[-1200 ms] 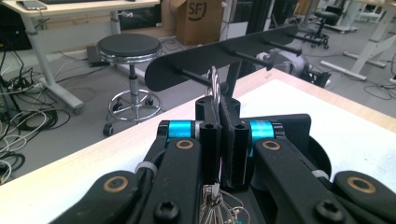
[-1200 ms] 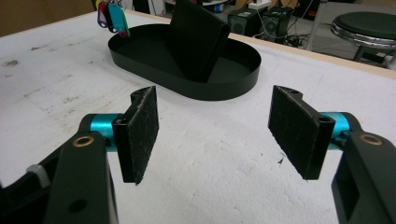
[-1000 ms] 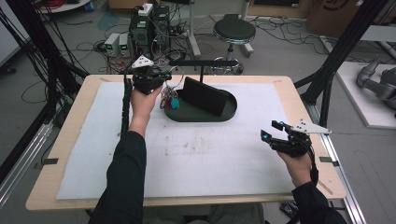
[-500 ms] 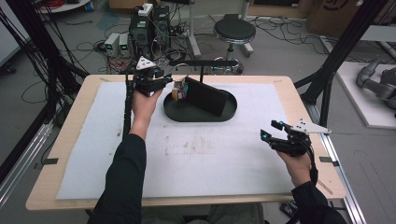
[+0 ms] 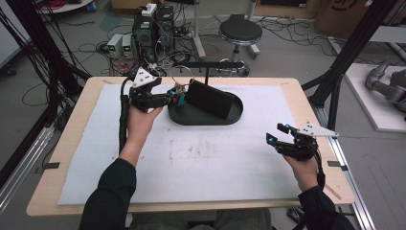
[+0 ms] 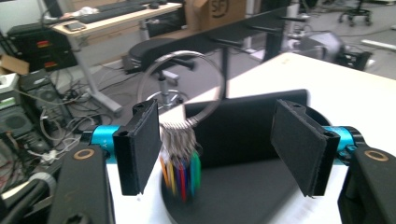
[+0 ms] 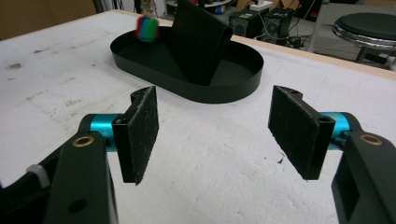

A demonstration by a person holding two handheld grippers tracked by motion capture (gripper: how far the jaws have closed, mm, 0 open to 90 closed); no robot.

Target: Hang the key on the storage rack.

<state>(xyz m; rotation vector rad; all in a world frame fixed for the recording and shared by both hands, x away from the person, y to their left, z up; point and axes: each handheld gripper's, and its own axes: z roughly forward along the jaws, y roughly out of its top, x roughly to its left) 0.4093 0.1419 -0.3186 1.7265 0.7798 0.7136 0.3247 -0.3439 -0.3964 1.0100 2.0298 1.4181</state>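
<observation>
Right gripper (image 5: 279,134), low at the right of the high view, hovers over the white mat (image 5: 201,158) with its jaws wide apart and nothing between them. Higher up and to the left, the left gripper (image 5: 168,99) is open wide too, at the left end of the black oval tray (image 5: 206,117). Just past it a metal ring (image 6: 182,86) with a bunch of coloured tags (image 6: 181,170) hangs by its left pad, maybe touching it, though the blur makes that hard to tell.
</observation>
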